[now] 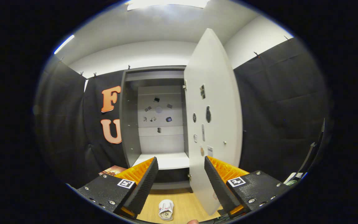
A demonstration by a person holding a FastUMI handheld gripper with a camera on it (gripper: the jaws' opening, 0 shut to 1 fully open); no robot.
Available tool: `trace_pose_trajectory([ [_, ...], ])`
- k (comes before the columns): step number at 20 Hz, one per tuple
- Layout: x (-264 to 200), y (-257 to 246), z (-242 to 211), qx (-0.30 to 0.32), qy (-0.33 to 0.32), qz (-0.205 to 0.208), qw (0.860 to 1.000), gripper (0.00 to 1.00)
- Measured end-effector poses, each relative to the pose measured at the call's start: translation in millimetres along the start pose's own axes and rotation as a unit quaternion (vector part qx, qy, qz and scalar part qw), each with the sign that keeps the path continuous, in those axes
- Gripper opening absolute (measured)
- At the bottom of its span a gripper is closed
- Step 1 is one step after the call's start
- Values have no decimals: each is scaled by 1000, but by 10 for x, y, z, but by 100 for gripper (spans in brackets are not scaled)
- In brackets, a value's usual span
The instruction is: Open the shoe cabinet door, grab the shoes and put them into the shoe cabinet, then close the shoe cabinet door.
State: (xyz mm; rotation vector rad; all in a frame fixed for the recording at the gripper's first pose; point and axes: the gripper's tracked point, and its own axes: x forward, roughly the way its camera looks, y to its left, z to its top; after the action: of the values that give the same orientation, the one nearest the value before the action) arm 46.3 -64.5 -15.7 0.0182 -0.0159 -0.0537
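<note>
The grey shoe cabinet point(129, 124) stands ahead with its white door point(213, 102) swung wide open to the right, edge toward me. Inside, a white shelf point(166, 160) is bare and the back panel carries several small stickers. A white shoe point(166, 210) with red and blue marks lies on the wooden floor point(191, 202) below and between my fingers, in front of the cabinet. My gripper point(180, 177) is open, held back from the cabinet, with nothing between its fingers. The right fingertip point(211, 174) overlaps the door's lower edge in the view.
Black cloth walls flank the cabinet on both sides. A small brownish object point(112, 170) lies on the floor left of the cabinet. A dark stand or frame point(314, 152) rises at the far right. A fingertip point(193, 221) shows at the very bottom.
</note>
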Motion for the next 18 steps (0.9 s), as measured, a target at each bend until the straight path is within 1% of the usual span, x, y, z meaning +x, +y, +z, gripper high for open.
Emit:
trace_pose_trajectory([
  [3, 45, 390, 49, 7, -6, 30, 1000, 93],
  [6, 74, 685, 77, 5, -11, 47, 999, 93],
  [11, 62, 956, 111, -12, -19, 56, 998, 93],
  [18, 106, 1033, 51, -16, -9, 49, 999, 93],
])
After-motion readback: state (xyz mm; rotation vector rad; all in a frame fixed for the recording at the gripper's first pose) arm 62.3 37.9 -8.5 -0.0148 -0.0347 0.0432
